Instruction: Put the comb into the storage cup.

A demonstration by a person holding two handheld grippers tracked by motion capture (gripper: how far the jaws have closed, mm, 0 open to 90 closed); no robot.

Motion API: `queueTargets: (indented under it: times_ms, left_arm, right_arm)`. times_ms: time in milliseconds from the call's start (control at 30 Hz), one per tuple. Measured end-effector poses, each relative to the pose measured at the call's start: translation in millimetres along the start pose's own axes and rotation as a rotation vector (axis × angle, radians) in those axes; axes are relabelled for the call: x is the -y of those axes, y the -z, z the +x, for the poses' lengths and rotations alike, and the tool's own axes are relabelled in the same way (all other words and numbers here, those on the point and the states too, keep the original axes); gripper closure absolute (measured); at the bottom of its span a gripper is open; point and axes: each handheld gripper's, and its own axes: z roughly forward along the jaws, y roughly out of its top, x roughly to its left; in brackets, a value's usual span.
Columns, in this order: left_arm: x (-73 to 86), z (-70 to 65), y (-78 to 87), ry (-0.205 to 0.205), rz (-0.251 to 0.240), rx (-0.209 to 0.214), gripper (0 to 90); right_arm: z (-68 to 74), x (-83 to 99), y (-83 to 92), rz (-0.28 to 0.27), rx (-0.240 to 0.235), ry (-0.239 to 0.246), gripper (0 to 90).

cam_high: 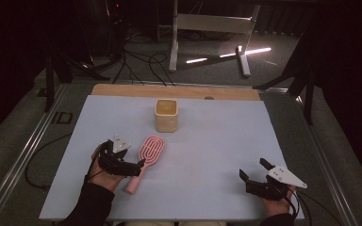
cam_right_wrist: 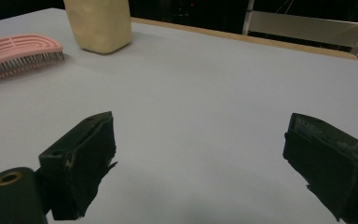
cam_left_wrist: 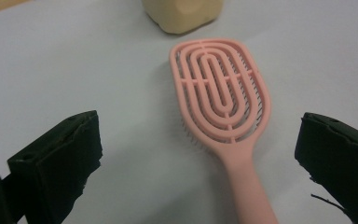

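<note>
The pink hairbrush (cam_left_wrist: 223,100) lies flat, handle toward the left tool (cam_left_wrist: 198,154), whose wide-open jaws straddle the handle without gripping. The right tool (cam_right_wrist: 198,161), also open and empty, sits well apart from the brush.

Dim lab or test room: bench (cam_high: 226,155) with pale cover, loose floor cables (cam_high: 141,63), white metal stand (cam_high: 207,33).
</note>
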Motion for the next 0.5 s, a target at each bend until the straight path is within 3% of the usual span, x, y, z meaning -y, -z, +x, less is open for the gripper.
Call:
queueTargets:
  times_ms: [500]
  left_arm:
    - [-0.7,-6.9,-12.3,0.012,0.052,0.011,2.3]
  right_arm:
    - [-0.1,0.1,-0.3,0.003,-0.003,0.002,8.9]
